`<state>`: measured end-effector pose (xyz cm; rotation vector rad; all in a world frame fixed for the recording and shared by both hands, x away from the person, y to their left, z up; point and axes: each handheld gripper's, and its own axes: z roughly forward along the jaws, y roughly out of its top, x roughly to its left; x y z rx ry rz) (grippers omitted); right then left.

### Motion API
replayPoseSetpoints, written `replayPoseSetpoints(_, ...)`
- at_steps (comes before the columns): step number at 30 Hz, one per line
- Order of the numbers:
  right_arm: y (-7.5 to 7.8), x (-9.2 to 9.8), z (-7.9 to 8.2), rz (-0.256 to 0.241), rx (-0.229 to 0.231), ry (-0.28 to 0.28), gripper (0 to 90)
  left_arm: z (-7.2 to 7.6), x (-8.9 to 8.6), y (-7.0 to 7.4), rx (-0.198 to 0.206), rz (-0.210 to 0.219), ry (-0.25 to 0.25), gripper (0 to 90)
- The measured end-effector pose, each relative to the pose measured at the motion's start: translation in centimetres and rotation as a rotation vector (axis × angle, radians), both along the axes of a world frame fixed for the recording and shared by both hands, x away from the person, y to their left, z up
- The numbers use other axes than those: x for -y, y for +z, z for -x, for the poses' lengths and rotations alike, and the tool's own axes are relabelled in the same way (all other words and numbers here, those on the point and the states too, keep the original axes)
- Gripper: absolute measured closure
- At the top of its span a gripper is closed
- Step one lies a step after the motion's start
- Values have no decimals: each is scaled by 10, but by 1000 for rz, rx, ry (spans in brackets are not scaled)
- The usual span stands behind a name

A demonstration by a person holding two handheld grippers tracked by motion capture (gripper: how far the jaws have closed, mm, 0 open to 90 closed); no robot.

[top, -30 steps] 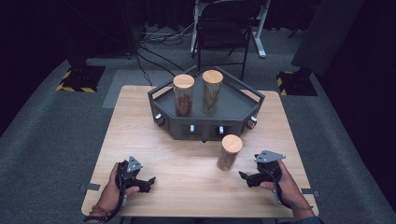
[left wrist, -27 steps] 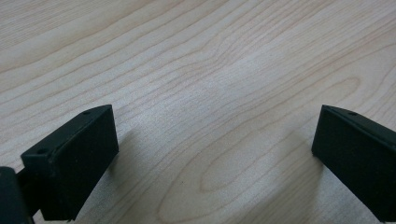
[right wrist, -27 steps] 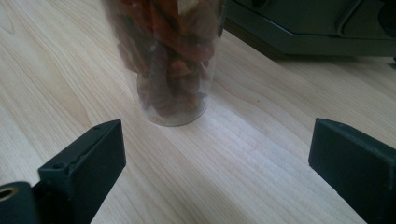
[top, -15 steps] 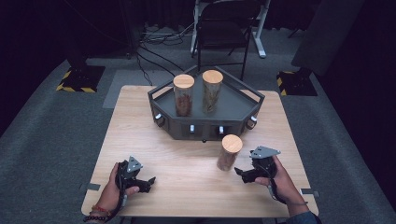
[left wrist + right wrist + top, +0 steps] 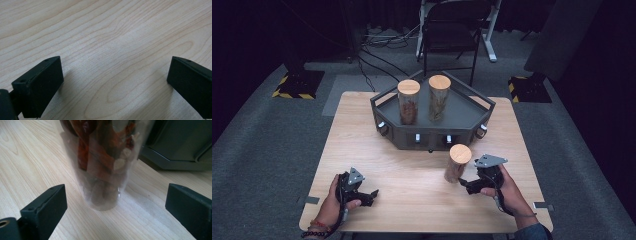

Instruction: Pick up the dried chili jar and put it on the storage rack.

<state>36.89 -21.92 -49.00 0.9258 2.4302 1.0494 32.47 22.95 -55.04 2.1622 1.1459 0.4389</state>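
The right hand-held gripper sits low at the near right of the bench, jaws spread wide and empty, just beside a clear jar with a wooden lid. This jar stands upright on the bench in front of the dark tray; it holds reddish-brown dried pieces. Two more lidded jars stand side by side in the tray. The left hand-held gripper rests at the near left, jaws apart over bare wood.
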Motion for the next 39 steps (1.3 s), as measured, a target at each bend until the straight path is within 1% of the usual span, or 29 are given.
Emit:
replayPoseSetpoints(7, 0, -8, -4, -14, -8, 6, 40, 0, 0, 0, 0, 0, 0, 4)
replayPoseSetpoints(15, 0, -18, -9, -17, -3, 20, 48, 0, 0, 0, 0, 0, 0, 4)
replayPoseSetpoints(19, -1, -23, -11, -25, -4, 17, 59, 0, 0, 0, 0, 0, 0, 4)
replayPoseSetpoints(21, -2, -25, -12, -27, 4, 12, 68, 0, 0, 0, 0, 0, 0, 4)
replayPoseSetpoints(27, -2, -28, -14, -42, 0, 6, 88, 0, 0, 0, 0, 0, 0, 4)
replayPoseSetpoints(29, -3, -29, -15, -41, 2, 5, 101, 0, 0, 0, 0, 0, 0, 4)
replayPoseSetpoints(32, -3, -30, -16, -52, -2, -6, 129, 0, 0, 0, 0, 0, 0, 4)
replayPoseSetpoints(36, -5, -31, -18, -79, -24, -11, 186, 0, 0, 0, 0, 0, 0, 4)
replayPoseSetpoints(37, -6, -32, -19, -84, -29, -13, 222, 0, 0, 0, 0, 0, 0, 4)
replayPoseSetpoints(39, -7, -32, -20, -87, -25, -19, 237, 0, 0, 0, 0, 0, 0, 4)
